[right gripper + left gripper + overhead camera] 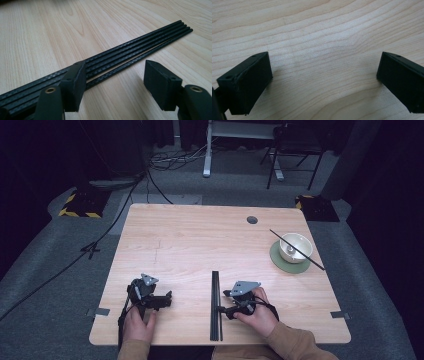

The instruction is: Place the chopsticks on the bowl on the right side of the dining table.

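Jaws on both grippers stand wide apart with nothing pressed between them. Underneath everything lies the light wooden surface [190, 245], a rounded-corner top with a small dark round hole near its far edge. On its near half, just right of centre, a row of thin black carbon-fibre rods [215, 305] lies packed side by side, running straight from the near edge toward the far side; the right gripper view counts 5 of them [140, 45], the outermost one slightly separated from the other 4 along part of its length. The right gripper [231, 311], held in the person's right hand [259, 315], sits just beside these rods on their right, pointing toward them; in its own view its left jaw stands over the rods while its right jaw hangs above bare wood, and whether the pad touches a rod cannot be told. The left gripper [165, 300], in the left hand [139, 322], rests well to the left of the rods, its jaws over plain wood [322, 62]. Far off at the right edge, a white bowl [295, 247] sits on a green coaster [280, 261], with 1 more black rod [312, 261] laid across its rim.
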The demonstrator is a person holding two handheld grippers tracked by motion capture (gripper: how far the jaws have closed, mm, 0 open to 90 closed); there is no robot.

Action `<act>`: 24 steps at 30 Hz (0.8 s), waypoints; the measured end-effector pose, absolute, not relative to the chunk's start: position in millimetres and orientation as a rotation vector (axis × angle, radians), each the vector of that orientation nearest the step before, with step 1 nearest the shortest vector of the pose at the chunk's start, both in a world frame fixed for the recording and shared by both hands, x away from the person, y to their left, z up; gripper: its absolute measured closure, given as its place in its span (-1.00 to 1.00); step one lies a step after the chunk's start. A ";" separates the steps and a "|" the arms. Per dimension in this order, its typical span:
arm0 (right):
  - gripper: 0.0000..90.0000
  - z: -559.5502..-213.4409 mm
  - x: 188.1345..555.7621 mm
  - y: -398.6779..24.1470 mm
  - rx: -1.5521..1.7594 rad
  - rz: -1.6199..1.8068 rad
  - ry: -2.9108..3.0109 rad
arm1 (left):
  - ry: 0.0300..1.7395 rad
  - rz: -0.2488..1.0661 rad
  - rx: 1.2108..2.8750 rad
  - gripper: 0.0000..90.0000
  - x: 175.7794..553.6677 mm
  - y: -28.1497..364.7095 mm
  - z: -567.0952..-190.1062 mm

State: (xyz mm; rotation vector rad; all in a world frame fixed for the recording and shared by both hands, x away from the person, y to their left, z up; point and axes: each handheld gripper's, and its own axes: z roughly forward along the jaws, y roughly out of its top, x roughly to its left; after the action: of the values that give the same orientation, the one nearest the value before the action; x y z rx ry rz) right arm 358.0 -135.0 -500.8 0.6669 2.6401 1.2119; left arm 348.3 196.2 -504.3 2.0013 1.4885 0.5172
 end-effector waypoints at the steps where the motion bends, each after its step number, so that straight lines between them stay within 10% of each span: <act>1: -0.21 -500.8 358.8 -135.7 0.660 1.212 2.636 | 1.490 0.520 2.003 -0.99 348.3 196.2 -504.2; 24: -0.11 -497.4 369.0 -162.9 0.756 1.141 2.601 | 1.489 0.520 2.003 -1.00 348.3 196.2 -504.2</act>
State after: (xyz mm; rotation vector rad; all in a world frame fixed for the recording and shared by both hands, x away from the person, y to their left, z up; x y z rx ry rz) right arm 369.0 -162.9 -497.4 0.7560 2.6006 1.1408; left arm 348.3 196.2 -504.2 2.0034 1.4890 0.5199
